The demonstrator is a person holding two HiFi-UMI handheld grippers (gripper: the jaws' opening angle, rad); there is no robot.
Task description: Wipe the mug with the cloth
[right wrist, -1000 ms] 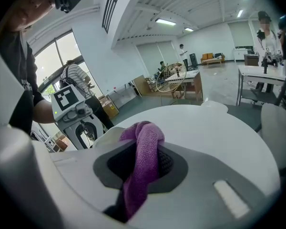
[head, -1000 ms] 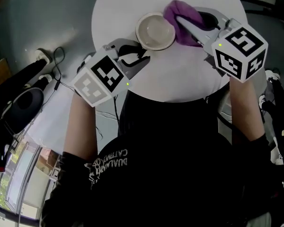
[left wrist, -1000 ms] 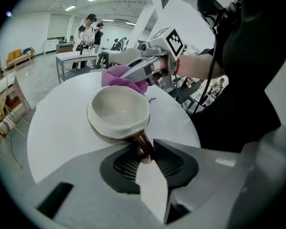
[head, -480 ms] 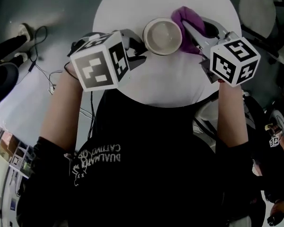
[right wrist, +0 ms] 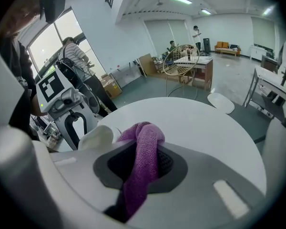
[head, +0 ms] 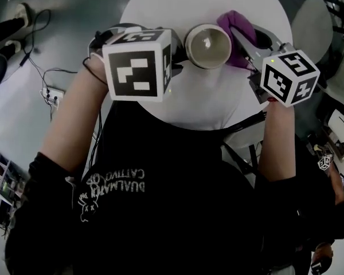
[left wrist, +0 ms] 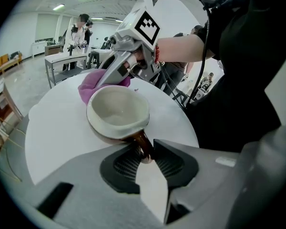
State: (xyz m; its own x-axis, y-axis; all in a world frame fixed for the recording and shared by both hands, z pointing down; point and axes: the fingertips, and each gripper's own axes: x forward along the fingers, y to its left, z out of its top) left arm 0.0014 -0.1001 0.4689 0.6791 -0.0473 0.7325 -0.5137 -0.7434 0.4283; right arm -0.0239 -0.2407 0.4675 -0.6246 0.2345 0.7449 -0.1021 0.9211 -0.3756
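The left gripper (left wrist: 145, 157) is clamping the mug (left wrist: 118, 109) handle to steady it; the right gripper (right wrist: 142, 168) is pinching the cloth (right wrist: 147, 136) beside it for wiping.

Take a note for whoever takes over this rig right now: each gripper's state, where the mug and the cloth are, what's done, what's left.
The left gripper is shut on the handle of the mug, which is held open side up over the white table.
The right gripper is shut on the purple cloth, bunched beside the mug's wall opposite the handle; contact is unclear.
Done: both things gripped, cloth at the mug.
Left: wipe the mug. How much is already wiped cannot be told.
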